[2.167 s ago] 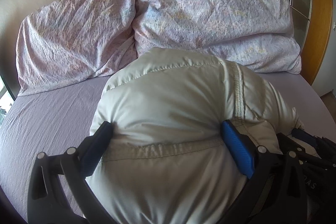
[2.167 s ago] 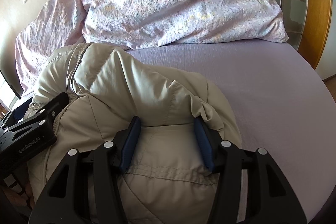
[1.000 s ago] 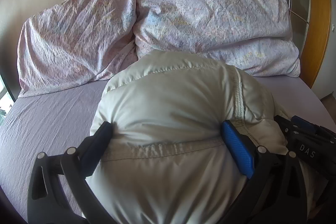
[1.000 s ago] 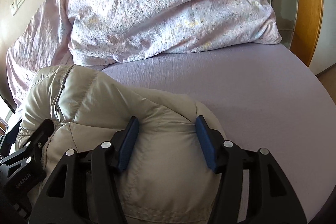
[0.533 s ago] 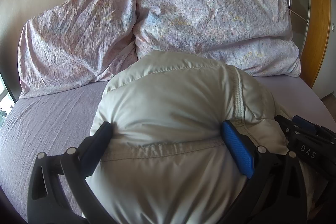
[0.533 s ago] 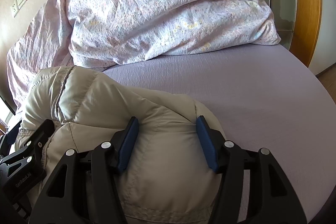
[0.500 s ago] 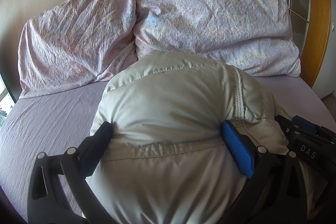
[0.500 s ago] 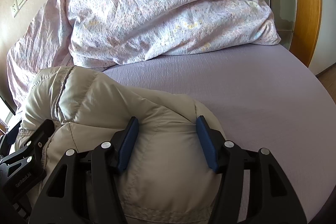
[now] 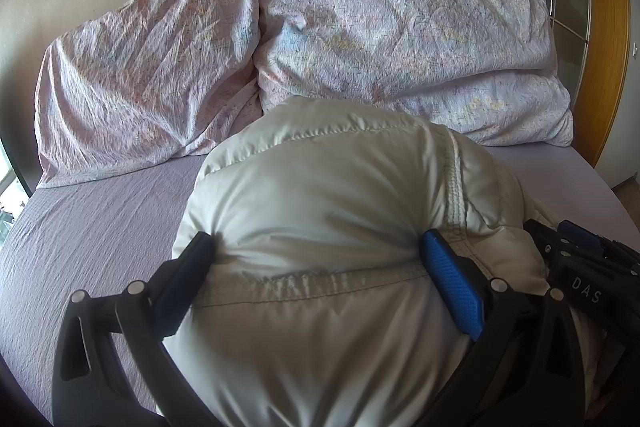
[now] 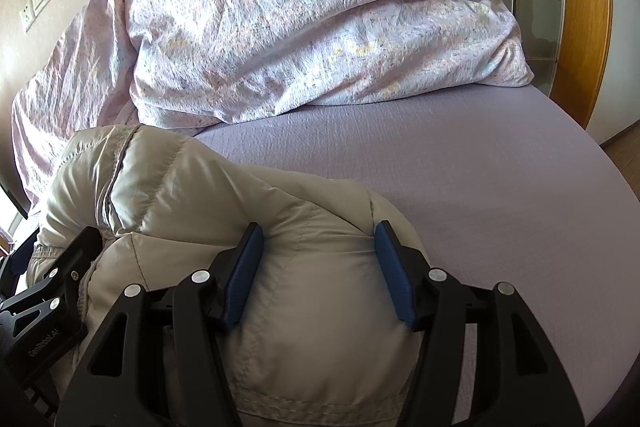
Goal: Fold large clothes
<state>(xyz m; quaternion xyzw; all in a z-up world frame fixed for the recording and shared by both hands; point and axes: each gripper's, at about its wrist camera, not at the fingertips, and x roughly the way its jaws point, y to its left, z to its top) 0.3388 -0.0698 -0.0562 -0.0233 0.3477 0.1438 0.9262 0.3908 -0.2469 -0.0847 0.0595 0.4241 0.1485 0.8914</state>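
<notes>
Both tongs, left gripper and right gripper, clamp the puffy jacket, so better lower it evenly onto the bed, squeezing air out

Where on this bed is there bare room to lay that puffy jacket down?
Bare sheet lies right of the jacket, below the duvet, and another patch left of it. Around both grippers it is crowded.

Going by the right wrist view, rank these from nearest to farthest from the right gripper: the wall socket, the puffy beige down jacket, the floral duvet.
1. Puffy beige down jacket: bulging between the right gripper fingers.
2. Crumpled floral duvet: heaped at the head of the bed, beyond the jacket.
3. White wall socket: on the wall at far left, behind the bedding.
</notes>
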